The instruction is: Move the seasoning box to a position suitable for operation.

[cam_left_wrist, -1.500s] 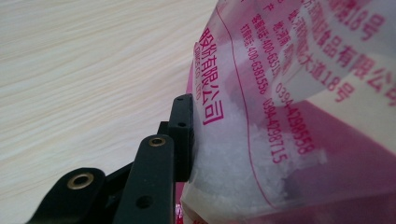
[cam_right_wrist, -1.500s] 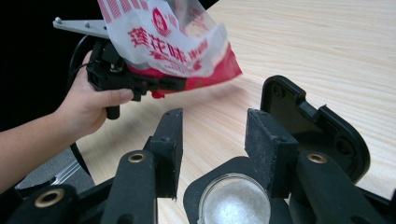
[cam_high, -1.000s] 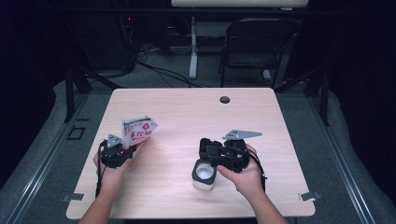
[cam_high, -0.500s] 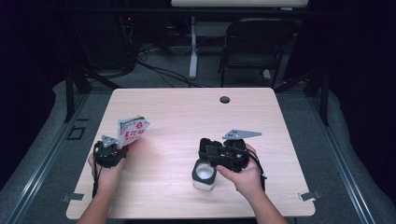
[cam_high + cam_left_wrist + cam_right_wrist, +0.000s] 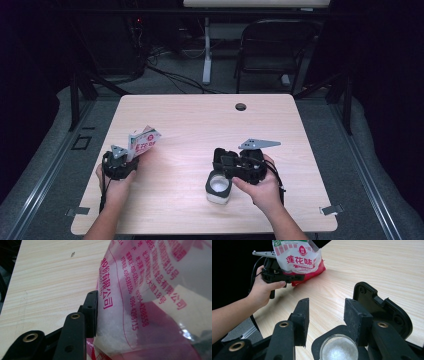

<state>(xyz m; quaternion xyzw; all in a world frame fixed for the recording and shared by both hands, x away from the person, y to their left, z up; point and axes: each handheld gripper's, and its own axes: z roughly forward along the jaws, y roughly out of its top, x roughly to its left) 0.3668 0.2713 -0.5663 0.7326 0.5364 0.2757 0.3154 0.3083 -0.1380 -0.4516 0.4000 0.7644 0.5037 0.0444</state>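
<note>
A red and white plastic bag (image 5: pixel 144 141) of white powder stands tilted at the table's left with its bottom on the wood. It sits between the jaws of my left gripper (image 5: pixel 131 155), which have just been opening. One pad (image 5: pixel 92 312) lies against the bag's (image 5: pixel 150 302) side without denting it. The right gripper view shows the same bag (image 5: pixel 298 257) and the left gripper (image 5: pixel 287 277). My right gripper (image 5: pixel 326 312) stands open over a white jar (image 5: pixel 339 350) of white powder. The jar's black flip lid (image 5: pixel 382 305) is raised beside the right jaw. In the high view the jar (image 5: pixel 218 189) stands under the right gripper (image 5: pixel 226 167).
The wooden table (image 5: pixel 200 125) has a round cable hole (image 5: pixel 241 106) near its far edge. A folding chair (image 5: pixel 275 50) and cables stand on the floor beyond. A hand holds each gripper near the table's front edge.
The bag and the left gripper have shifted a little to the left and the bag has sunk slightly. The right gripper and the jar have not moved.
</note>
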